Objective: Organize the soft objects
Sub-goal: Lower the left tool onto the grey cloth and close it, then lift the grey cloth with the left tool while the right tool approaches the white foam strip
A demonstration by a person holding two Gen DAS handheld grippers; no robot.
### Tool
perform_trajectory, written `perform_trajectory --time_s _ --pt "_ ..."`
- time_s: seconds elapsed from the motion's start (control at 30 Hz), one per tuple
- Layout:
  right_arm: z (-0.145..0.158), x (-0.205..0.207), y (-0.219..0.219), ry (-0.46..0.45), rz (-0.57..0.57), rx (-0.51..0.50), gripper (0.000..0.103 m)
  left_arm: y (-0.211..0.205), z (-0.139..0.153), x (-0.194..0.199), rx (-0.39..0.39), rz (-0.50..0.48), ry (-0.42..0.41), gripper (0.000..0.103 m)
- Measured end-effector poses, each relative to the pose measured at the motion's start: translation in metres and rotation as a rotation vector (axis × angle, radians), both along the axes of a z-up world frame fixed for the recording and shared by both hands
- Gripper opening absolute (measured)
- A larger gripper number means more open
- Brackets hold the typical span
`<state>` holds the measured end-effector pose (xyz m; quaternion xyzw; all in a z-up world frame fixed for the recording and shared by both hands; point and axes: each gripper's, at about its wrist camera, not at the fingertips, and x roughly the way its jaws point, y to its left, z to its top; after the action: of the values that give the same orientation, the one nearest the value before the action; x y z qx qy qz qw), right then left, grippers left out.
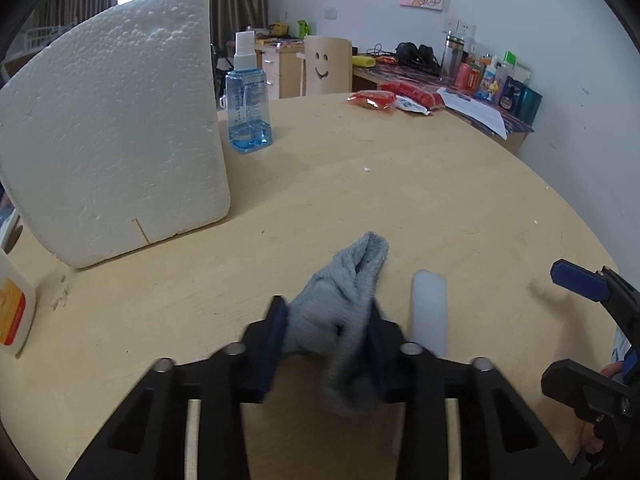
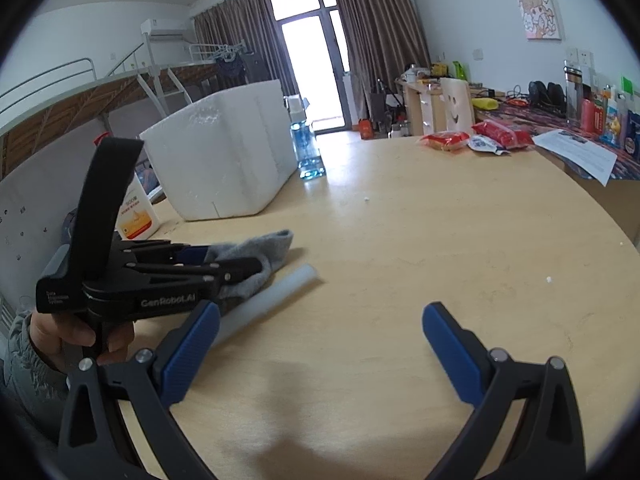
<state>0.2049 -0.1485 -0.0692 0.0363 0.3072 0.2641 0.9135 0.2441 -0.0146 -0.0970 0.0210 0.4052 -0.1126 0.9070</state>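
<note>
Left claw (image 1: 330,334) pinching sock (image 1: 344,300) on the table (image 1: 400,200), likely for lifting.
Foam box (image 1: 112,140) at 10 o'clock, probable drop spot; white tube (image 1: 429,308) just right of sock. Right claw (image 2: 320,344) spread wide, empty.

daylight pours through a curtained glass door (image 2: 316,68) into a white-walled room, with a bunk bed (image 2: 80,92), cluttered desk (image 2: 560,120) and cartoon picture (image 2: 540,12) beyond a pale wooden tabletop (image 2: 440,240).
</note>
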Motion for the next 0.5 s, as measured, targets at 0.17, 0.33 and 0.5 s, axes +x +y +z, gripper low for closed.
perform_trajectory --time_s 0.17,0.33,0.5 --pt "0.003 -0.001 0.014 0.023 -0.002 -0.027 0.103 0.001 0.001 -0.005 -0.01 -0.009 -0.007 0.026" --pt "0.002 -0.001 0.027 0.05 -0.022 -0.064 0.103 0.012 0.004 -0.01 -0.045 0.017 -0.011 0.024" --pt "0.004 -0.003 0.037 0.069 -0.078 -0.103 0.103 0.024 0.016 -0.022 -0.061 0.048 -0.052 0.02"
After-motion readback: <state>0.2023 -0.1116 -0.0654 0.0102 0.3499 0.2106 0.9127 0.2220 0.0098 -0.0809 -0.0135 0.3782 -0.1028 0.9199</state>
